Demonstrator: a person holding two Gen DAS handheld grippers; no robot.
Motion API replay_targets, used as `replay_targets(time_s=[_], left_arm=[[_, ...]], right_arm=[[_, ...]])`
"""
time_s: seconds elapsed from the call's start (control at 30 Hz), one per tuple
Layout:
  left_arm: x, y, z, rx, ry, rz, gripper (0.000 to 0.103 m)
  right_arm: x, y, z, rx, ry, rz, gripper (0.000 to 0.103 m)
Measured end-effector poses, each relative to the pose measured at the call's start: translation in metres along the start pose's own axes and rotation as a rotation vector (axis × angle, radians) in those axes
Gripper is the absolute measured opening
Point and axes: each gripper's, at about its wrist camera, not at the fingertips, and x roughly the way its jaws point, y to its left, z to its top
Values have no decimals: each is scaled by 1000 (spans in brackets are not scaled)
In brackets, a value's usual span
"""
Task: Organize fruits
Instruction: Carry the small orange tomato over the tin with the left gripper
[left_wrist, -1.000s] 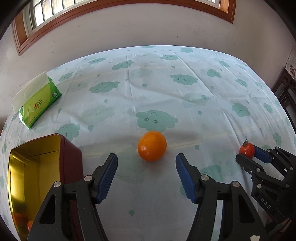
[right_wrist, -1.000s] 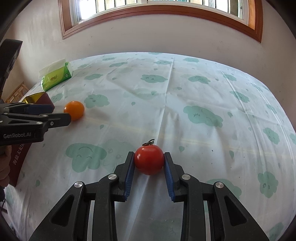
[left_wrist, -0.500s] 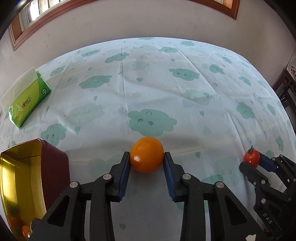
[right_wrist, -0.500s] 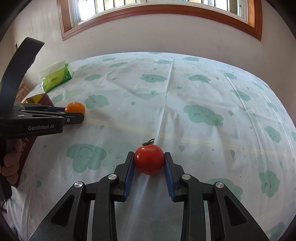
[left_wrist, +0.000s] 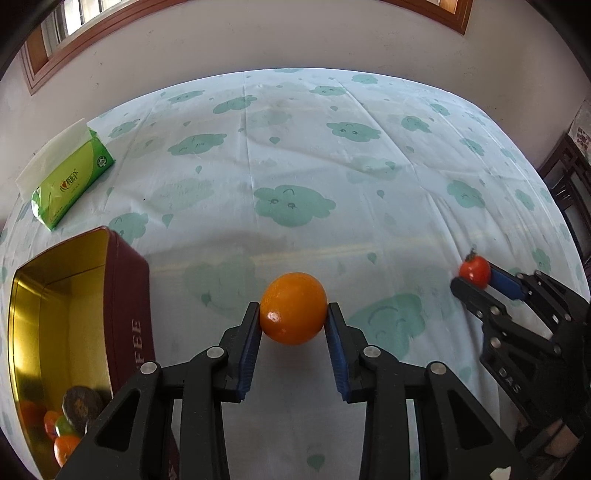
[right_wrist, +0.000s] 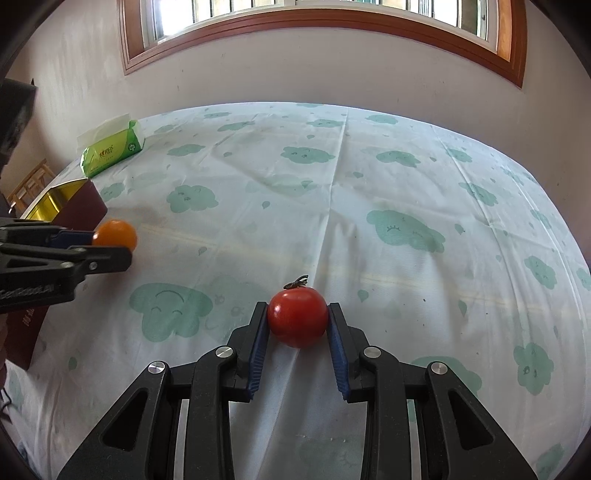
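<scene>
Left gripper (left_wrist: 293, 325) clamps an orange (left_wrist: 293, 308) beside the tin (left_wrist: 125, 295) (fruit inside); right gripper (right_wrist: 297, 325) clamps a tomato (right_wrist: 297, 317).

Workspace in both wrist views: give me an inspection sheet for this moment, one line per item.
Surface: table under a pale cloth with green cloud print, creased.
Job's things: orange and tomato, each between gripper pads; open red tin with gold lining at the left, some fruit already inside.
Clutter: green tissue pack at the far left of the cloth.
Grippers: left gripper shut on the orange; right gripper shut on the tomato.
Cables: nothing seen.
Surroundings: plain wall, wood-framed window, dark furniture at the right edge.
</scene>
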Motion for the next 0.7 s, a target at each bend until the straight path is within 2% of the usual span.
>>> replay_targets(time_s=[0.5,0.7], left_arm=[[-44,0,-42,-13,-11,-35,31],[-63,1,-54,-14,-44,-42,31]], right_arm=[[1,1,1,-9,3,-11,33],[1,1,1,-10,3,-11,33]])
